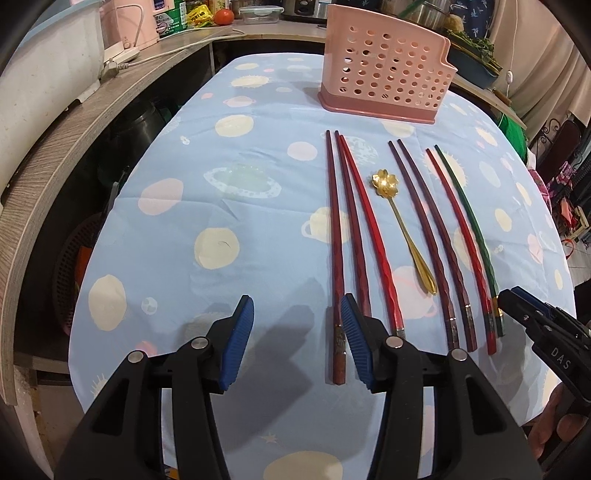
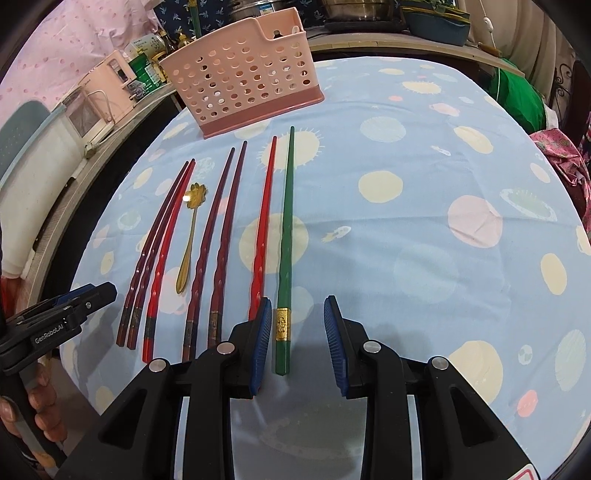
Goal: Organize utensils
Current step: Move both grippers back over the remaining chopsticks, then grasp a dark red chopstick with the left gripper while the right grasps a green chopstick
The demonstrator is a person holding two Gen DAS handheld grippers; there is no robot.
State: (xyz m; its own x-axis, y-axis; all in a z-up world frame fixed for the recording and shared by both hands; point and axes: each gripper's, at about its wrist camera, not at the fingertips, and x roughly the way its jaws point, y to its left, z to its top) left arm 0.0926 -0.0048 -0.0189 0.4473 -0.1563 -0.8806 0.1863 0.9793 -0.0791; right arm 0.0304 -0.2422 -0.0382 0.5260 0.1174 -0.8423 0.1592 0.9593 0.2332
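Note:
Several chopsticks lie side by side on the blue planet-print tablecloth (image 1: 184, 229), with a gold flower-bowl spoon (image 1: 402, 229) among them. A pink perforated holder (image 1: 384, 74) stands upright behind them. My left gripper (image 1: 296, 306) is open low over the near ends. The leftmost dark red chopstick (image 1: 334, 240) runs just inside its right finger, untouched by the pads. My right gripper (image 2: 297, 301) is open astride the green chopstick (image 2: 286, 221), whose gold band sits near the left pad with a gap. Each view also shows the other gripper, the right gripper (image 1: 511, 299) and the left gripper (image 2: 99, 291).
A curved wooden counter (image 1: 55, 177) runs along the left with a pink appliance (image 1: 125, 22), a tomato (image 1: 223, 15) and containers. A green bag (image 2: 517, 96) sits past the table's far right edge. A person's hand (image 2: 22, 410) grips the left tool.

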